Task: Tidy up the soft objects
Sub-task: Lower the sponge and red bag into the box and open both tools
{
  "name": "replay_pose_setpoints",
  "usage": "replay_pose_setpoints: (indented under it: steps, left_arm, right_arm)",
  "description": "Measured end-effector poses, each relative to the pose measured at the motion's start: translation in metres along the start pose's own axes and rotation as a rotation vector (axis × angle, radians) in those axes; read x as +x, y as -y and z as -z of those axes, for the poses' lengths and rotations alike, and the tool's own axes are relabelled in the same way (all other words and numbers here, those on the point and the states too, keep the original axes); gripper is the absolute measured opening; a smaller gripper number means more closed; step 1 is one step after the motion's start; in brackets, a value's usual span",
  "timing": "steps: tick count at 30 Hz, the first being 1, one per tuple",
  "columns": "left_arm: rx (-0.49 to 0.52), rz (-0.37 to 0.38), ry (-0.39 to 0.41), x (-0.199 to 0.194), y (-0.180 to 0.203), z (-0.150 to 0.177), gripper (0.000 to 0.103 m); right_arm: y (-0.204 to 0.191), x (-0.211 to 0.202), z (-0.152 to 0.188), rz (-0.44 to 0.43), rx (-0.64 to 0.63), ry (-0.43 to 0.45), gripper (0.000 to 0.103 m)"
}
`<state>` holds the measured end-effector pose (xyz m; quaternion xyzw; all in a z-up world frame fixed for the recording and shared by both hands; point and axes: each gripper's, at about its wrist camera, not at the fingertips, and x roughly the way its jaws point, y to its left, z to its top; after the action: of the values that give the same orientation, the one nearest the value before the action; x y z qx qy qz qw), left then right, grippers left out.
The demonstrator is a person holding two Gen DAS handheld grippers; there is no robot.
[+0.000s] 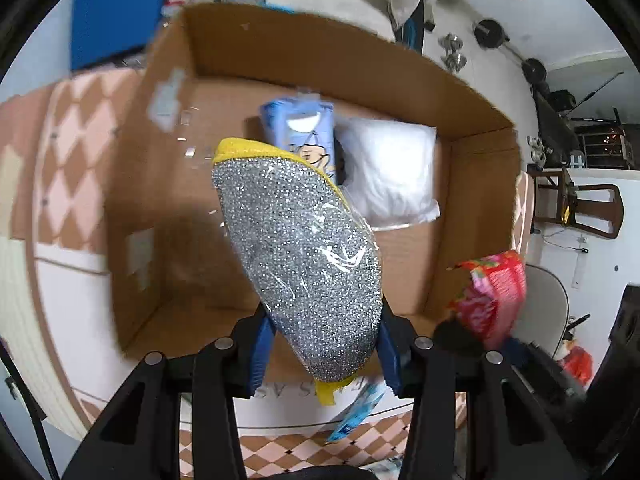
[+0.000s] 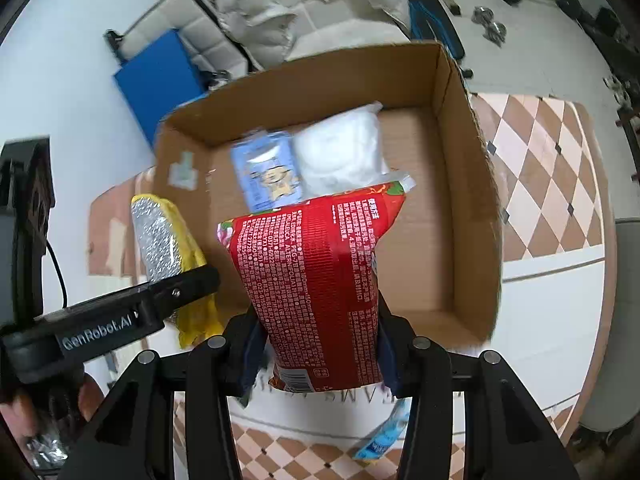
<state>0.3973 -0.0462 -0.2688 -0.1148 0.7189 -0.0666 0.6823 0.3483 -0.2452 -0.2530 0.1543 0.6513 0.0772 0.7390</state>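
Packs [image 2: 268, 174] in box [image 2: 456, 208]: two; clawed: two.

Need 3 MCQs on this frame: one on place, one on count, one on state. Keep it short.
1. Where does the white pack lie?
A. in the cardboard box
B. on the rug
C. in a tool

2. How many packs lie in the box?
A. none
B. two
C. four

3. What is the left tool doing?
A. open, empty
B. shut on the silver-and-yellow scrubber pack
C. shut on a red pack

Key: 1 A, it rests on the box floor; 2 B, white pack plus blue pack; 3 B, blue pads press both its sides.
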Motion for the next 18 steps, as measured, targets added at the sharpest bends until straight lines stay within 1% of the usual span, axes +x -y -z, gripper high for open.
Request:
replay_pose_setpoints:
  steps: [4, 8, 10, 12, 18]
  left_arm:
    - [-0.017, 0.001, -0.099, 0.037, 0.002, -0.026, 0.043]
    - [-0.028, -0.004, -0.167, 0.064, 0.0, -0.036, 0.043]
    - [-0.039, 0.008, -0.196, 0.074, -0.002, -0.038, 0.043]
    - [-0.053, 0.025, -0.219, 0.082, -0.005, -0.038, 0.044]
    - [-0.03, 0.001, -0.239, 0.091, -0.004, -0.038, 0.044]
  right_arm:
    - [0.013, 0.039, -0.024, 0.025, 0.037, -0.048, 0.05]
    - [0.021, 0.068, -0.034, 0.056, 0.058, -0.1, 0.05]
    - [0.025, 0.082, -0.039, 0.066, 0.064, -0.122, 0.05]
    - [0.029, 0.092, -0.041, 0.07, 0.069, -0.142, 0.05]
    - [0.032, 0.116, -0.045, 0.086, 0.064, -0.183, 0.05]
